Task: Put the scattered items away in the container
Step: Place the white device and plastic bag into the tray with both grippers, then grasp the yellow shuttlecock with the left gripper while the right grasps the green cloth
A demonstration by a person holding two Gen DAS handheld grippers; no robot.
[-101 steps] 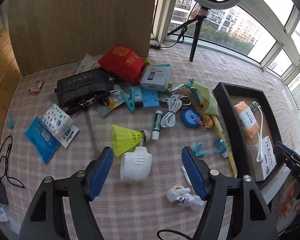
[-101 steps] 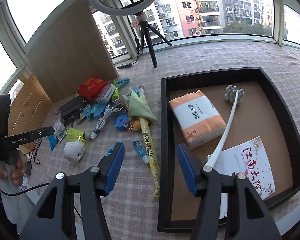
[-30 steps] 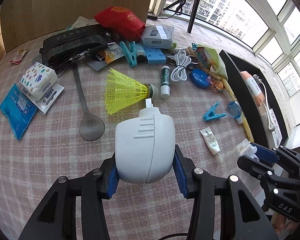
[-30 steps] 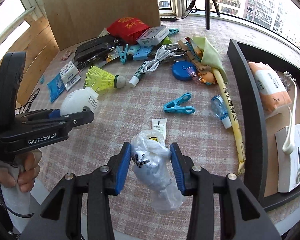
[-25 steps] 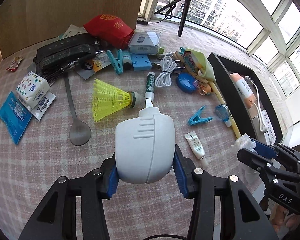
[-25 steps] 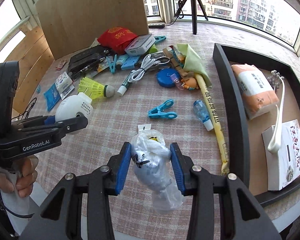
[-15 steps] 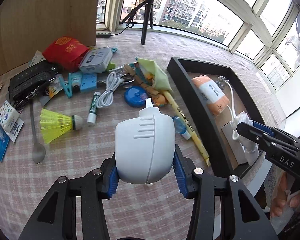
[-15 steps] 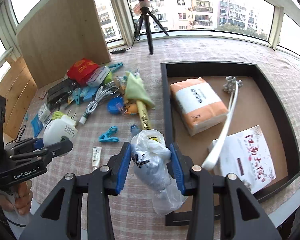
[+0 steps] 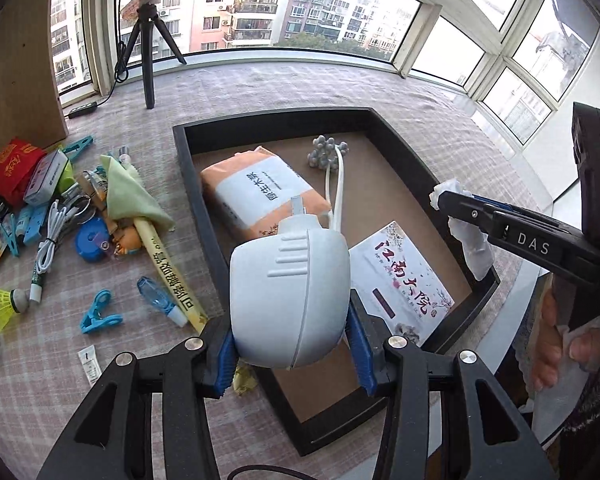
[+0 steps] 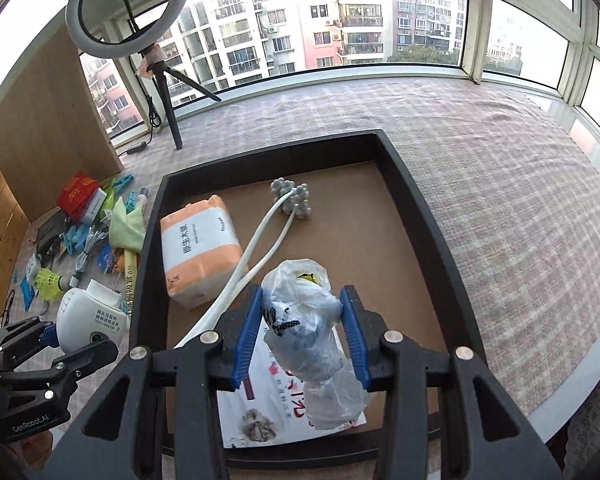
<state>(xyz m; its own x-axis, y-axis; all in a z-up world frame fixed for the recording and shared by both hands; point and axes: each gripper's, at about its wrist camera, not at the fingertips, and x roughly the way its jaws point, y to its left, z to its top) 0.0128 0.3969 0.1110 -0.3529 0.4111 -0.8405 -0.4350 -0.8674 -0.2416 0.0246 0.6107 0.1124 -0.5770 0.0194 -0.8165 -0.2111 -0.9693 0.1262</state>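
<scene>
The left hand-held gripper was clamped on a white respirator mask above the black tray's near-left wall; released there, the mask could catch the rim and roll onto the desk. The right hand-held gripper pinched a crumpled plastic bag over the booklet; being light, it might cling to the pads.

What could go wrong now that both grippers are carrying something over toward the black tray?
1. The left gripper holds the rounded white device near its lower end only; the smooth shell could slip out.
2. In the right wrist view that device looks still outside the black tray; released now, it may miss.
3. The crumpled plastic bag in the right gripper hangs over the booklet and white massager, so it may land on them.
</scene>
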